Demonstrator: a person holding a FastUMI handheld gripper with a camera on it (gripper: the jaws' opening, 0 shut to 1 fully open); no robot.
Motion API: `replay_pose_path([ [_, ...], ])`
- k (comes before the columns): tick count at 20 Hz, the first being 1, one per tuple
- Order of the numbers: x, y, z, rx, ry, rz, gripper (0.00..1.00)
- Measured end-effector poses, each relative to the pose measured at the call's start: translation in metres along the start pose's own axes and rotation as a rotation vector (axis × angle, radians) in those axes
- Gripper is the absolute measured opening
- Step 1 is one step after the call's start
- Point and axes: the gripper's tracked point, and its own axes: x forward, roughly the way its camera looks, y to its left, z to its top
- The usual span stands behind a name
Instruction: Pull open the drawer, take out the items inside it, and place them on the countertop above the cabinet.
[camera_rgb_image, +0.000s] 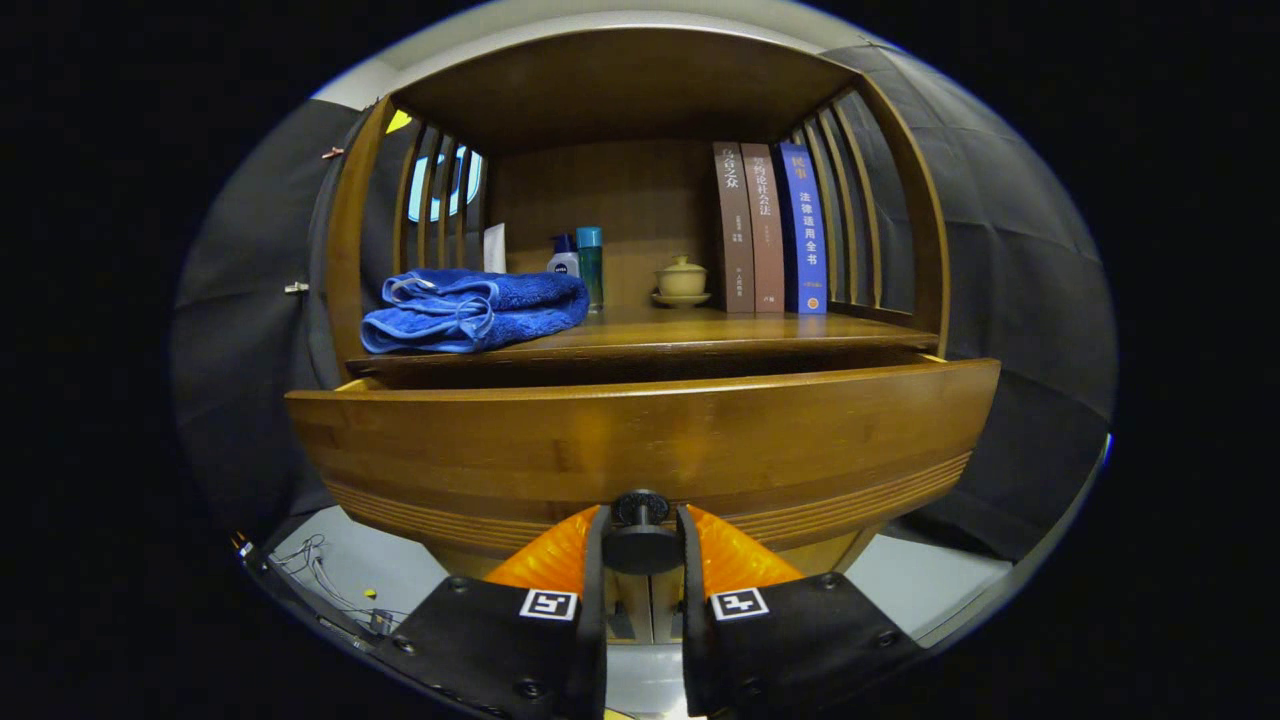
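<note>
My gripper (641, 545) has both fingers (560, 555) pinched on the knob (641, 530), one on each side of it, so the knob sits right between them. I hold it this way because the knob is the only purchase on the drawer (640, 440), and a squeeze from both sides lets me pull straight back without slipping.

The drawer front stands just ahead of my fingers and is drawn out a little from the cabinet (345, 250); a dark gap shows between its top edge and the countertop (700, 335) above. I judge the pull is only part done. I cannot see what lies inside.

Beyond and above my fingers, the countertop carries a folded towel (470, 310) to the left. Behind it stand bottles (580, 260), and a lidded cup (681, 278) on a saucer sits near the middle. To the right, three books (770, 230) stand upright. The front strip by the cup looks free for setting items down; the towel crowds the left.
</note>
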Motion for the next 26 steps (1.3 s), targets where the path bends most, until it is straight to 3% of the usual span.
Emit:
replay_pose_path([
  [11, -0.077, -0.004, -0.021, 0.006, 0.012, 0.02, 0.34],
  [23, -0.087, -0.005, -0.031, -0.015, 0.024, 0.016, 0.34],
  [24, -0.089, -0.004, -0.031, -0.02, 0.029, 0.019, 0.37],
  [26, -0.097, -0.008, -0.023, -0.04, 0.018, 0.009, 0.67],
])
